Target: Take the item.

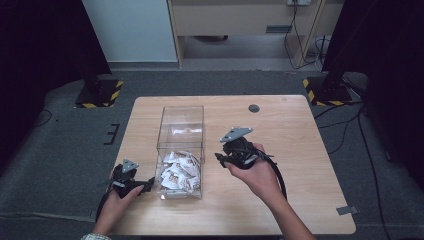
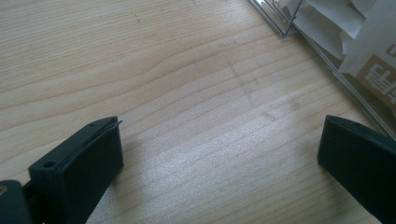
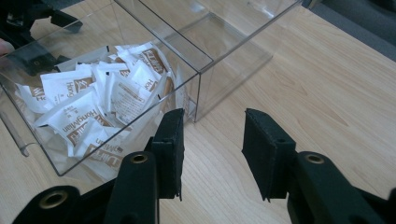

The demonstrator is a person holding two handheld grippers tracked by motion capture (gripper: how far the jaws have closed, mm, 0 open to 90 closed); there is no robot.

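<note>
A clear plastic box (image 1: 181,125) stands on the wooden table (image 1: 290,135), with several white and brown sachets (image 1: 178,170) piled in its near end. In the right gripper view the sachets (image 3: 88,102) lie behind the clear box's wall (image 3: 219,56). My right gripper (image 1: 220,159) hovers just right of the box, and its jaws stand part-way apart with nothing between them (image 3: 212,140). My left gripper (image 1: 147,185) rests low at the box's near left corner. Its jaws are wide apart over bare wood (image 2: 219,140), and a corner of the box (image 2: 289,28) shows at the upper right.
The far half of the box holds nothing. A small dark round disc (image 1: 254,108) sits in the tabletop near the far edge. Bare wood stretches to the right of the right hand. Grey carpet and black stand bases with yellow stripes (image 1: 97,95) surround the table.
</note>
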